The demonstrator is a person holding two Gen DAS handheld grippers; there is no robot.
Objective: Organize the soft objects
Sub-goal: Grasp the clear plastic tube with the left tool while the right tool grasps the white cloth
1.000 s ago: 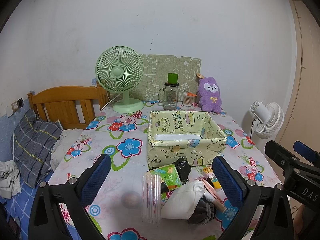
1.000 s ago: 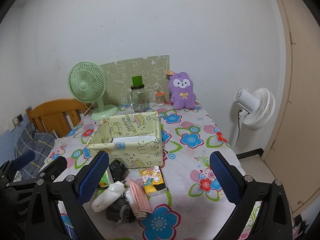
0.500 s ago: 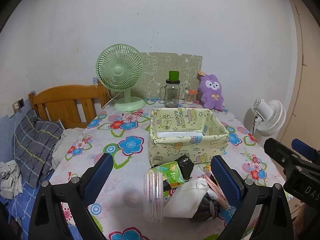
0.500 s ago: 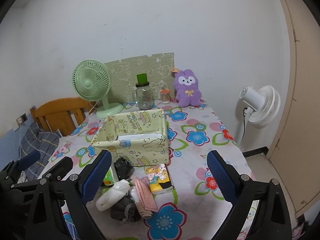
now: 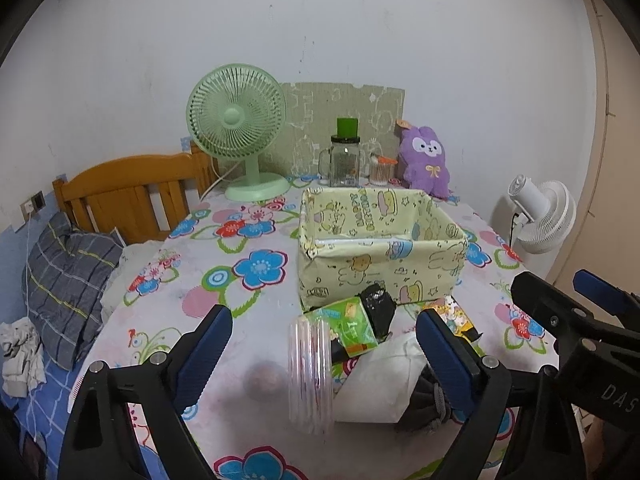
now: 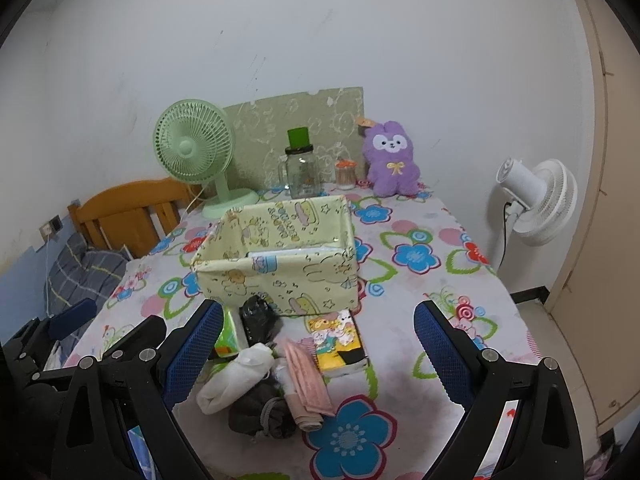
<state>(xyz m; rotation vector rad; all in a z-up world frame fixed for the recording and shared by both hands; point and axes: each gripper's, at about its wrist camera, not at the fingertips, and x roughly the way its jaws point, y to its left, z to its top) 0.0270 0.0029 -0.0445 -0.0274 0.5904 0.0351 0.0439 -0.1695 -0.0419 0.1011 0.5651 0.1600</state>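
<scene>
A yellow cartoon-print fabric box [image 5: 380, 248] [image 6: 280, 264] stands open on the flowered table. In front of it lies a pile: white cloth [image 6: 236, 376] [image 5: 384, 376], dark grey cloth [image 6: 260, 412], pink folded cloth [image 6: 306, 380], black crumpled item [image 6: 258, 318] [image 5: 378, 304], green packet [image 5: 350, 326], yellow tissue pack [image 6: 340, 340], clear ribbed cup [image 5: 310, 372]. My left gripper [image 5: 324, 344] is open and empty above the pile. My right gripper [image 6: 318, 344] is open and empty above the pile. A purple plush rabbit [image 6: 392, 160] [image 5: 426, 160] sits at the back.
A green desk fan [image 5: 240, 128], a glass jar with green lid [image 5: 344, 156] and a small orange-lidded jar [image 6: 345, 172] stand at the back. A white floor fan [image 6: 536, 200] is beyond the right table edge. A wooden chair [image 5: 132, 196] and bedding [image 5: 64, 280] lie left.
Both grippers have drawn back and risen a little, so the table looks slightly farther away. Both stay open. Nothing on the table has moved.
</scene>
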